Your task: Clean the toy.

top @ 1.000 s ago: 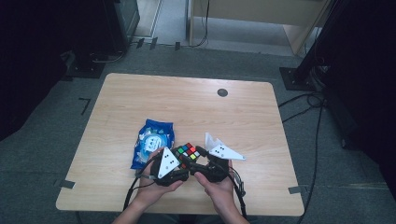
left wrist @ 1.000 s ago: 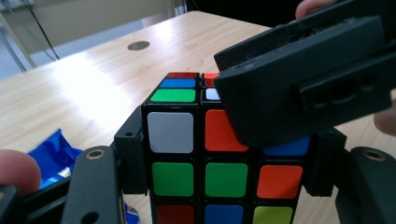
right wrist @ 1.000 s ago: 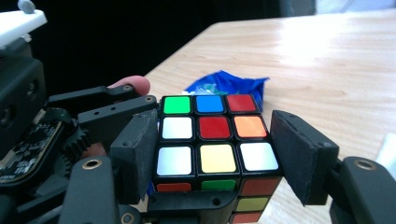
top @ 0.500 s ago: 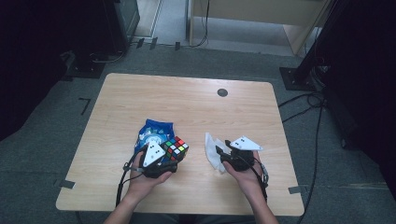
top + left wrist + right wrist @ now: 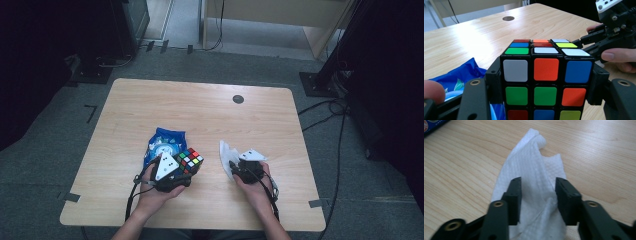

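While the left gripper (image 5: 186,172) clamps the puzzle cube (image 5: 190,160) at lower centre, the right gripper (image 5: 537,195) closes over the white tissue (image 5: 531,167), not yet pinching.
Risk: thin tissue on the table (image 5: 200,110) could slip out or tear if the jaws catch just a fold.

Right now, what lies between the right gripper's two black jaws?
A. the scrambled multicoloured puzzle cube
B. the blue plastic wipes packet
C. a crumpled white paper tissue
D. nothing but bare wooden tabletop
C. In the right gripper view the right gripper has just been closing its jaws around the crumpled white paper tissue, which lies between them on the wooden table; a gap shows beside each pad.
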Demonstrator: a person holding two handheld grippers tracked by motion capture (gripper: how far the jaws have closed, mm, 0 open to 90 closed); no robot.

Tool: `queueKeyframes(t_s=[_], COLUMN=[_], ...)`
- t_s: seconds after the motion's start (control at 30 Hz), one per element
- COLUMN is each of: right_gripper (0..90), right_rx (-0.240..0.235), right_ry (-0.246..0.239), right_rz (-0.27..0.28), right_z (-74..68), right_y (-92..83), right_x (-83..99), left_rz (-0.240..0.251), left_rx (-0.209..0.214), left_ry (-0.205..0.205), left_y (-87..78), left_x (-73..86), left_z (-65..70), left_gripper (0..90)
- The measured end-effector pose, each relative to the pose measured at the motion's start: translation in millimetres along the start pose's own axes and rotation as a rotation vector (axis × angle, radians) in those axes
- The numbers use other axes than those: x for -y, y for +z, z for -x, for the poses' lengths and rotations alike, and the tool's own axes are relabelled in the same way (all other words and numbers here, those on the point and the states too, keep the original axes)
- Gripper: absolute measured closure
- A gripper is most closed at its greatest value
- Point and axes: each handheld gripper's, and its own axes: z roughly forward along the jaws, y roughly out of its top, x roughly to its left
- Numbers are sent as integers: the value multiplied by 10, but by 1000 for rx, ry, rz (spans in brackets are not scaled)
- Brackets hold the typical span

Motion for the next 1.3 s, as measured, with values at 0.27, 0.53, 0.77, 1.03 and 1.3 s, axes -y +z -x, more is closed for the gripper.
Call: queueKeyframes(t_s=[0.27,0.53,0.77,1.03,1.3], right_gripper=[884,879,866,865,875], right_rx=[-139,-357,-419,-310,-203], right_ry=[94,-72,-105,-63,1], right_rz=[96,387,365,340,285], right_z=[43,-538,-843,-662,-407], right_y=[-189,-896,-866,-741,-646], right_x=[-60,-456,-477,-415,-322], left_rz=[-14,-27,3,24,37], left_rx=[16,39,75,81,76], left_ry=[20,35,89,124,103], left_y=[35,85,67,23,-16], left_x=[13,26,-18,-35,-55], left_z=[46,148,336,357,266], left_gripper=[340,340,341,341,341])
